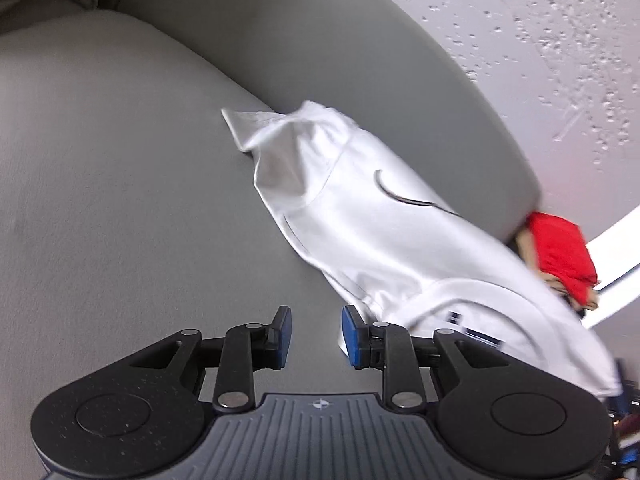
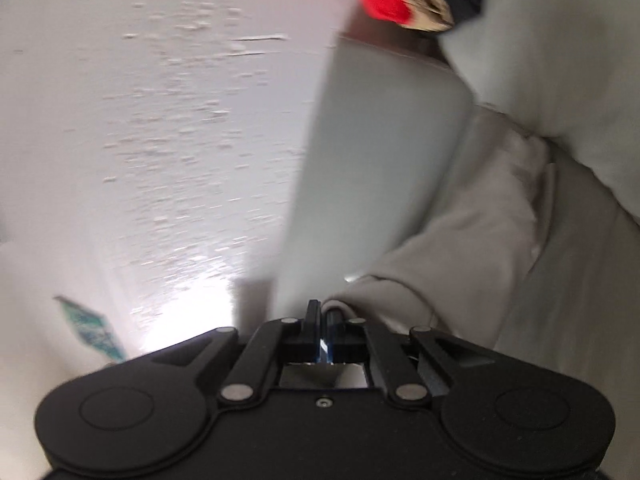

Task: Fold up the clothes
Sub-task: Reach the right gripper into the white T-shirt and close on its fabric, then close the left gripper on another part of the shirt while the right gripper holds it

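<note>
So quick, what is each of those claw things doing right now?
Left gripper: open, empty, beside the white shirt.
Right gripper: closed, pinching an edge of the white shirt.

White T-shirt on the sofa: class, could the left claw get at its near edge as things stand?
Probably yes: the left claw is open beside the white T-shirt, nothing between them.

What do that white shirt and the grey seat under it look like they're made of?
The white shirt looks like soft knit cotton or a similar jersey: matte, it drapes in loose folds and shows stitched seams. The grey seat cushion appears to be upholstered in a fine, matte woven or microfibre fabric: even colour, no shine, rounded padded edges. The exact fibres can't be told from the pictures.
</note>
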